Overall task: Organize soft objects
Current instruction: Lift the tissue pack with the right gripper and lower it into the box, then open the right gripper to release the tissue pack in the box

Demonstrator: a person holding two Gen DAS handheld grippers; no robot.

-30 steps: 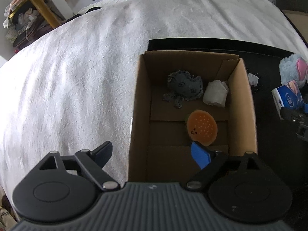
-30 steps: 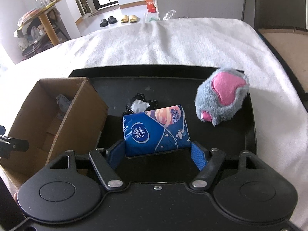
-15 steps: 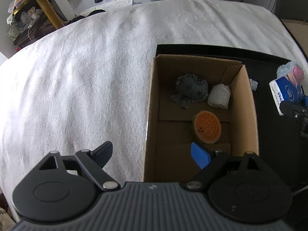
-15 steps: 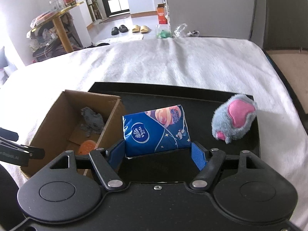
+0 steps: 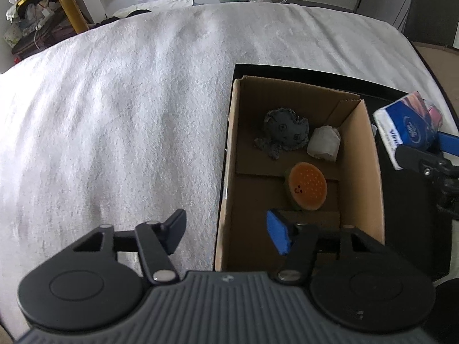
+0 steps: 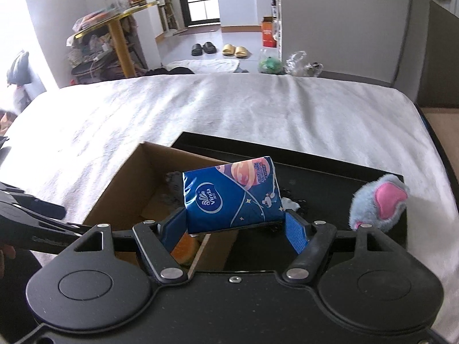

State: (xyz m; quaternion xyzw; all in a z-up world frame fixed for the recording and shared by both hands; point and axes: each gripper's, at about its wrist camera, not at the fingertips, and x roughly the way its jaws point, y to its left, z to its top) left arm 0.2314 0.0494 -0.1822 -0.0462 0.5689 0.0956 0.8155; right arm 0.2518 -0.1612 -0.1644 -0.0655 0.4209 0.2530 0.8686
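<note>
Right wrist view shows my right hand-held gripper (image 6: 235, 223) clamped on the blue tissue pack (image 6: 231, 193), carried in the air above the near right wall of the cardboard box (image 6: 126, 183). My left hand-held gripper (image 5: 226, 230) is closing on nothing, straddling the box's left wall. Inside lie a grey plush (image 5: 285, 132), a white wad (image 5: 324, 143) and an orange toy (image 5: 307, 186). I judge this the carry-to-box step: next I must move the pack fully over the opening and release it. A grey-and-pink plush (image 6: 378, 203) waits on the black tray (image 6: 315, 172).
</note>
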